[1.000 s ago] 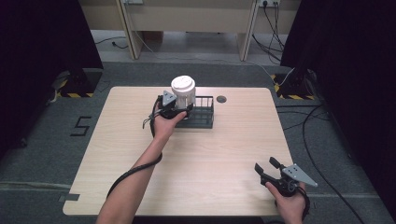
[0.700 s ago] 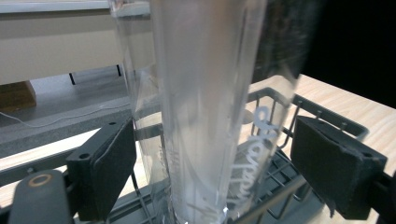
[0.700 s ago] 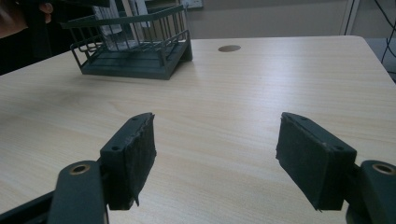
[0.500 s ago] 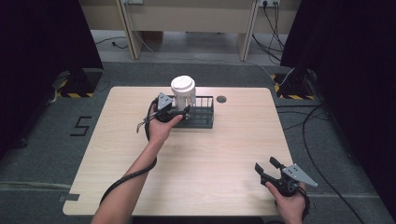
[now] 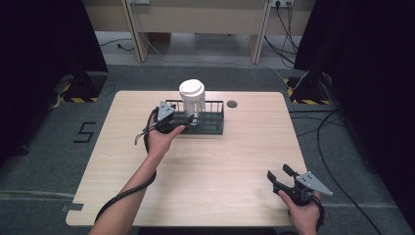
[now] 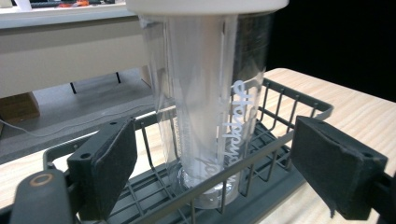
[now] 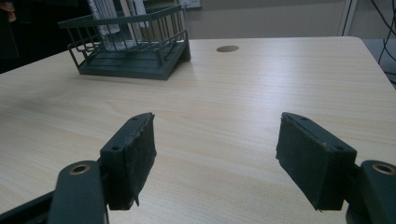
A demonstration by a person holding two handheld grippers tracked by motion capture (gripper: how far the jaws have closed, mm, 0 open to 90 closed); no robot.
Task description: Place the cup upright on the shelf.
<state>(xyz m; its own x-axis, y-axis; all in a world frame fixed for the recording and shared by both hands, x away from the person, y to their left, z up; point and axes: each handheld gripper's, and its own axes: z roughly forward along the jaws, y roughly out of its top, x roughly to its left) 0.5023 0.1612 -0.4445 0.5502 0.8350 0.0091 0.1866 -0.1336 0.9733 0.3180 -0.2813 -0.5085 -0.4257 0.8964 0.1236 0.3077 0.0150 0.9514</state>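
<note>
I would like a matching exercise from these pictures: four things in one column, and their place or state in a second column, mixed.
Things:
1. clear plastic tumbler with a white lid
2. dark wire rack
3. left gripper
4. right gripper

Places or states:
A. open above bare wood near the table's front right corner
B. standing upright in the rack
C. open, jaws either side of the tumbler
D. resting on the table's far middle

Pairs: 1-B, 2-D, 3-C, 4-A

Even overhead light, dark surrounds, soft low-resolution frames
</note>
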